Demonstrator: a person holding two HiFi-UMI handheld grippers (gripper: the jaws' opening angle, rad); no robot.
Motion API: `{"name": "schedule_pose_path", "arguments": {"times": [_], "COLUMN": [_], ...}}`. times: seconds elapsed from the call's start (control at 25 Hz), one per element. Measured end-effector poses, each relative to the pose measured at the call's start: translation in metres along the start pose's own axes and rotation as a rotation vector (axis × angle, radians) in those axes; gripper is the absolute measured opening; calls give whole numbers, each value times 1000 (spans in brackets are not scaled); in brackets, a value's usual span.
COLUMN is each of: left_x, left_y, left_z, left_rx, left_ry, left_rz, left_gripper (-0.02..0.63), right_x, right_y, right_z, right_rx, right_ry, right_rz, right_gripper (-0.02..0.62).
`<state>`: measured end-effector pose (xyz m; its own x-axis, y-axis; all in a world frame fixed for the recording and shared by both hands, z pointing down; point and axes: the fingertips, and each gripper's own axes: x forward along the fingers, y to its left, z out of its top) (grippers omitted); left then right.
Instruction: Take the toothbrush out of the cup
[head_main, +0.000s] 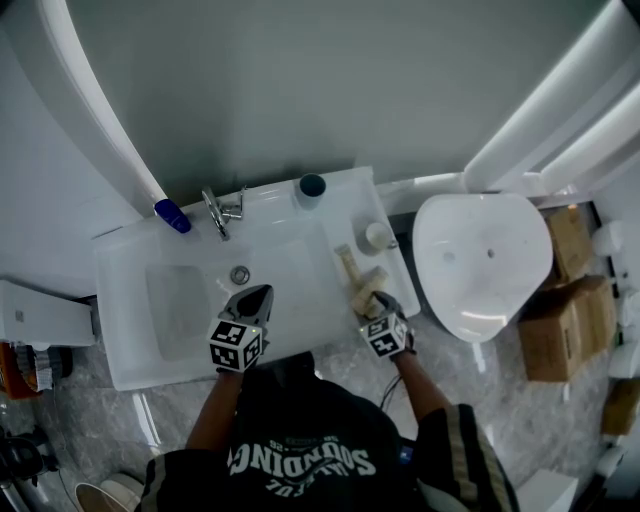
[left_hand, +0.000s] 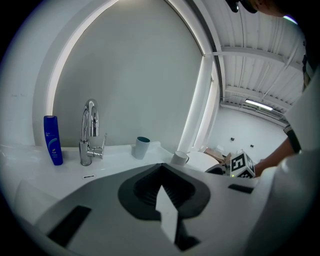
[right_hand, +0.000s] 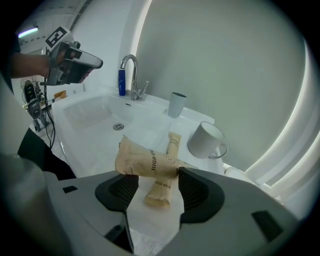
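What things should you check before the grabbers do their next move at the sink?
1. Right gripper jaws apart: ok.
2. Something between them: ok, a beige packet lies crosswise there.
3. Packet on its own: not ok, it crosses over a second packet.
4. Left gripper out of the way: ok, shut, empty, over the sink.
5. Toothbrush left in a cup: cannot tell; nothing sticks out of the white mug or the tumbler.
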<state>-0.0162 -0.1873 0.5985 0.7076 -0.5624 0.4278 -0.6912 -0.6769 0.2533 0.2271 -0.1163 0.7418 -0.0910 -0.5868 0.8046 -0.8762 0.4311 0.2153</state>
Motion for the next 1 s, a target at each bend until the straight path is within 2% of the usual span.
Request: {"name": "schedule_pose_path", "arguments": {"times": [0.2,0.6,1.0], "left_x": [-4,2,9], "left_y": [-3,-12,-22], "left_z": [1,-5,-5], "left_rx": [9,20,33], "left_ry": [2,21,30], "left_rz": [-16,-68,-106], "left_gripper": [-2,-2,-2], "right_x": [-4,-19,-42], "right_y": [6,7,-11], "right_z": [-7,-44,-95], "right_rx": [25,130,277], "right_ry": [9,67,119], "right_rz": [-8,-56,-147], "right_gripper": [230,229,229]}}
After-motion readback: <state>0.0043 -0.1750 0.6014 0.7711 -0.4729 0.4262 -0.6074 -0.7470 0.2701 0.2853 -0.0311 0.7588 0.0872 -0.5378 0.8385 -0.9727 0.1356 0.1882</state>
